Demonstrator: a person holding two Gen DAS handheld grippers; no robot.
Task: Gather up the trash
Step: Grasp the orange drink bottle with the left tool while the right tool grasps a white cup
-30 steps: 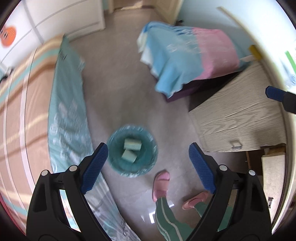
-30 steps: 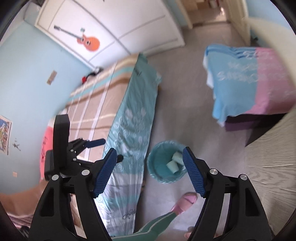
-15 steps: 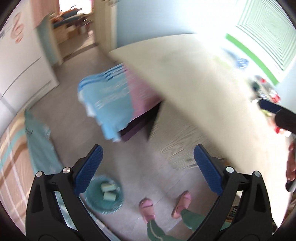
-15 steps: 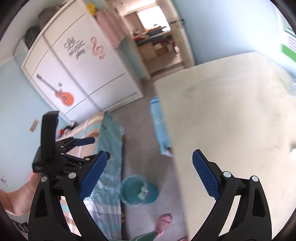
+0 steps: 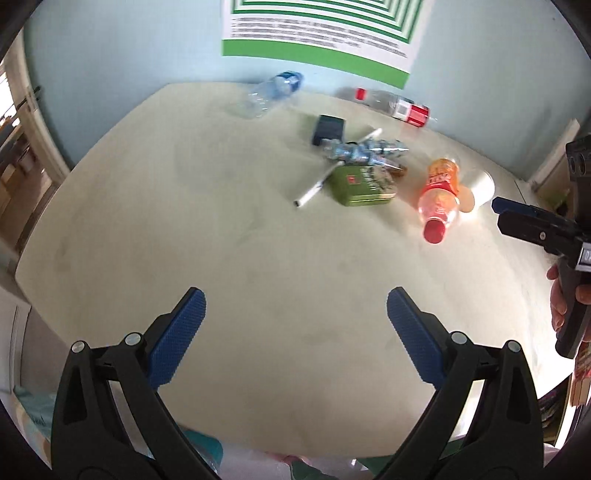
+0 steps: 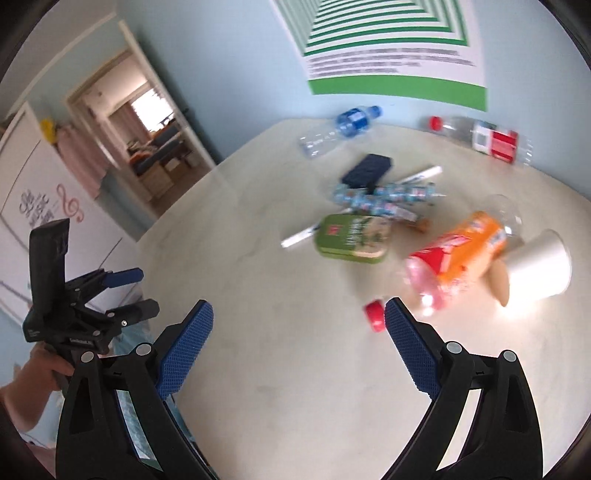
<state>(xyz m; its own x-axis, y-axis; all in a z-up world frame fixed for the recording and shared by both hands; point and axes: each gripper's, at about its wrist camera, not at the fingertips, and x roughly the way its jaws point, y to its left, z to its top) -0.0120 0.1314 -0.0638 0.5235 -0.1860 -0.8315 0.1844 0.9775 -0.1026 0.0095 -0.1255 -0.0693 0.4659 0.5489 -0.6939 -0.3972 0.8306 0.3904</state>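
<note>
While the trash lies scattered over the far half of the table (image 5: 207, 236), nothing of it is in anyone's grip. Orange bottle (image 5: 440, 186) on its side, red cap toward us, a paper cup (image 5: 480, 188) tipped over just beside it, touching or nearly so. Left of those, a green tin (image 5: 364, 184), flat on the tabletop, with a white pen (image 5: 319, 184) slanting past it and a crumpled strip of foil wrappers (image 5: 364, 149) across the tin's far edge. Behind that heap, a small dark box (image 5: 328, 127). Right up by the wall, two clear bottles lying down: the blue-label one (image 5: 271, 92) to the left, the red-label one (image 5: 391, 103) to the right, under a green-striped poster (image 5: 317, 33). Now the grippers: left gripper (image 5: 295, 325) hangs over the bare near part of the table, jaws spread wide, nothing between the blue pads. Right gripper (image 6: 299, 336) is released as well, jaws gaping, empty; in its own view the orange bottle's red cap sits just off the tip of its right finger, though I can't say they touch. A hand (image 6: 44, 363) grips the left tool's handle at the table's left edge, a doorway (image 6: 147, 147) open behind it.
</note>
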